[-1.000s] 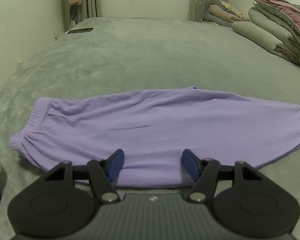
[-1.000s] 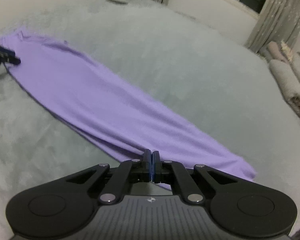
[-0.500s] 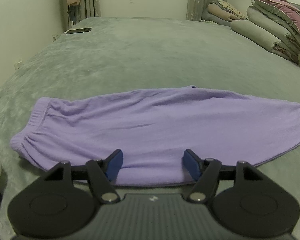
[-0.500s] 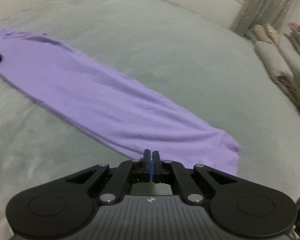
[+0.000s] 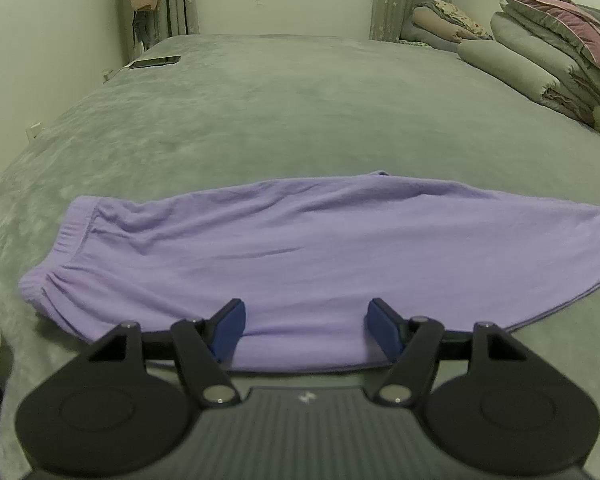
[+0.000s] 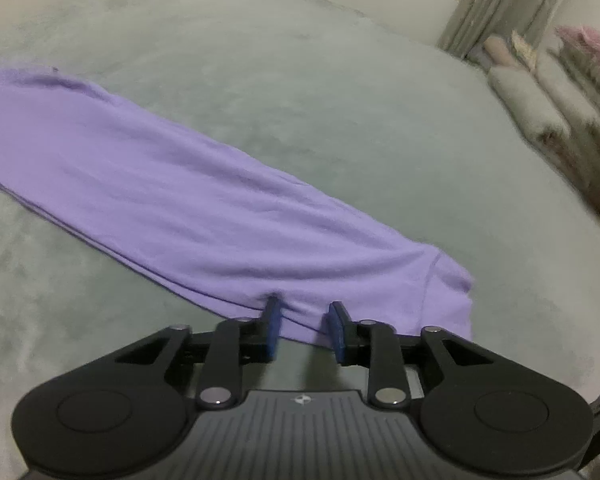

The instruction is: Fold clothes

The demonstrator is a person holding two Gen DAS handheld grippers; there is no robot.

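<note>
The soft, limp purple trousers [image 5: 300, 248] lie across mid-frame, best gripped at an edge; both grippers' jaws gape empty.

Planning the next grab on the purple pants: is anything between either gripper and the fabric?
Nothing visible. The left gripper sits open over the near edge of the purple pants, by the waistband end. The right gripper is open at the cuff end. Only the bare grey bedspread lies around them.

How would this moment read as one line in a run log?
purple pants flat on bed | left gripper open, near edge | right gripper open, at cuff end
</note>
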